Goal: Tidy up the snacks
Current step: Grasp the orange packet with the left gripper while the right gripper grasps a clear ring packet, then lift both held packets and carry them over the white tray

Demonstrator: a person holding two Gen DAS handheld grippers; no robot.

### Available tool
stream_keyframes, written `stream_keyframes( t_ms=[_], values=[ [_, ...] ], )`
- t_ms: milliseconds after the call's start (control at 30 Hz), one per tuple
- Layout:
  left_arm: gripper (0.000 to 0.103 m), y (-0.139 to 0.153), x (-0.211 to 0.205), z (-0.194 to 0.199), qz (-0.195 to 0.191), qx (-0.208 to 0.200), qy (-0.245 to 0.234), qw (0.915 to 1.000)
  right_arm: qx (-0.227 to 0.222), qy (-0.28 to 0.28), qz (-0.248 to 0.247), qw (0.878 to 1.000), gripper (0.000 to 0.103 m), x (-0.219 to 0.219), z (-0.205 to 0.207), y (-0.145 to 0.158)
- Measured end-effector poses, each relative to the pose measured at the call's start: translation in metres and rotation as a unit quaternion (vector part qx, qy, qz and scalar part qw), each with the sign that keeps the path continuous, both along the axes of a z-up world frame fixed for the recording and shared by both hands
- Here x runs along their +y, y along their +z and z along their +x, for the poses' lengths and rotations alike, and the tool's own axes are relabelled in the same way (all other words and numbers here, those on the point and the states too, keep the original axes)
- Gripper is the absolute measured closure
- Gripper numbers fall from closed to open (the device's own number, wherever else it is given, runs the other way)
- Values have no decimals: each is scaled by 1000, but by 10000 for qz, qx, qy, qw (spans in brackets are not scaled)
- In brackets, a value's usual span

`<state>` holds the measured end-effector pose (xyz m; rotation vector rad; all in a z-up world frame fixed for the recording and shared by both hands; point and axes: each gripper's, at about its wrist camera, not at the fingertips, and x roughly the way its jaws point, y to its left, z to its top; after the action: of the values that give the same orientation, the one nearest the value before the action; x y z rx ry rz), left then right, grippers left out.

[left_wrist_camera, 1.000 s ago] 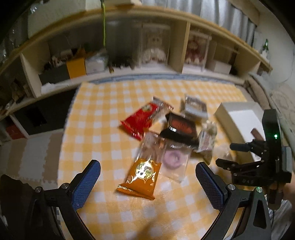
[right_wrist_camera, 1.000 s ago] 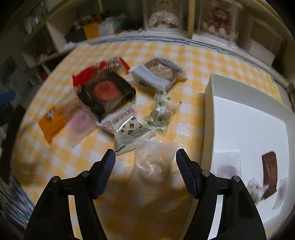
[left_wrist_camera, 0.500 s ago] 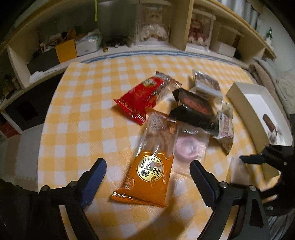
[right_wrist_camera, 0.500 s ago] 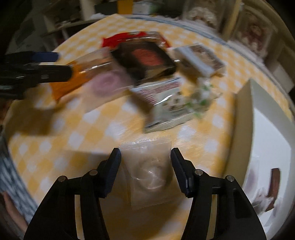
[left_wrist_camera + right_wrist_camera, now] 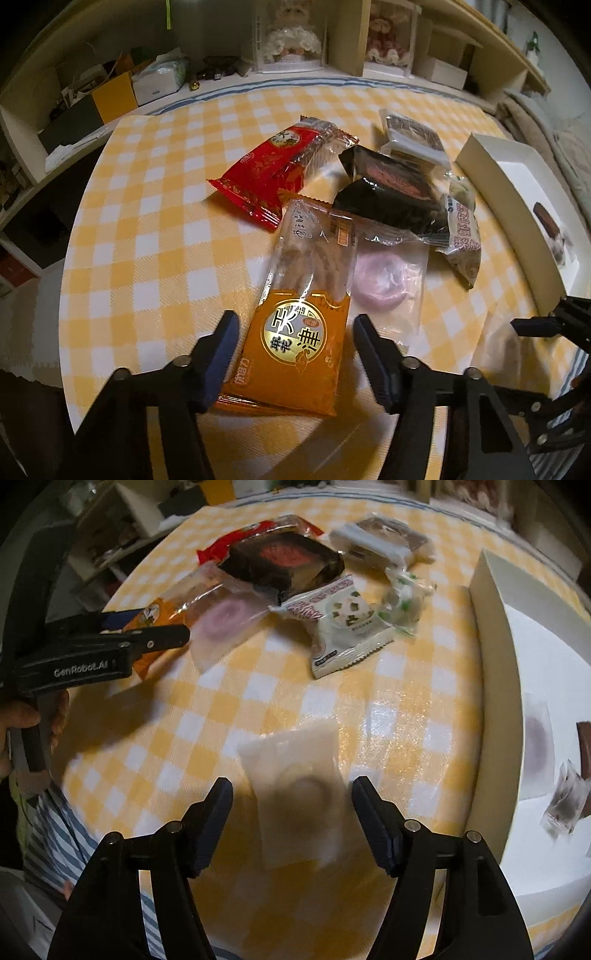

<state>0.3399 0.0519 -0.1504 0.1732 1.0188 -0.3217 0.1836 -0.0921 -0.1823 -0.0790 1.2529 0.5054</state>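
Left tongs [image 5: 293, 352] astride orange packet [image 5: 295, 332], jaws just closing, pads not yet pressing; right tongs [image 5: 291, 827] parted around clear pouch [image 5: 299, 794], jaws just widened, gaps either side. Orange packet flat on checked cloth [image 5: 147, 240], glossy film, gold round label, clear upper half, crimped ends; pouch frosted, soft, round pale sweet inside, near white box [image 5: 491, 701].

Orange snack packet [image 5: 295, 343]: round gold-rimmed label with large Chinese characters 天津 and 麻花; smaller print along bottom edge, illegible. Red packet [image 5: 266, 173]: round label, character 天 readable. Left hand-held gripper [image 5: 147, 637]: "GenRobot.AI" in pale letters on black body.
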Motion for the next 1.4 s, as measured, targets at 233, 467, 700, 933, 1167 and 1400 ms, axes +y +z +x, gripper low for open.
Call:
stream_keyframes(
  t_ms=[233,467,700,933,1167,1400],
  values=[
    [61,2,-3,-1,140,170,-41,9997,-226,667,-319,9970,51,17,-13,2],
    [63,12,-8,-9,253,242,87,9994,-195,647,-117,9976,57,9,-11,7],
    [65,46,2,-26,-61,-40,479,9988,-701,342,390,9962,57,-21,-9,45],
    [67,78,7,-52,-360,-431,683,9961,-1139,46,757,9906,57,-40,-5,76],
    [68,77,-1,-63,-336,-128,442,9984,-1211,-43,895,9886,57,-28,13,80],
    [70,44,-3,-59,56,689,266,9973,-1101,-16,883,9900,57,-30,11,75]
  ],
)
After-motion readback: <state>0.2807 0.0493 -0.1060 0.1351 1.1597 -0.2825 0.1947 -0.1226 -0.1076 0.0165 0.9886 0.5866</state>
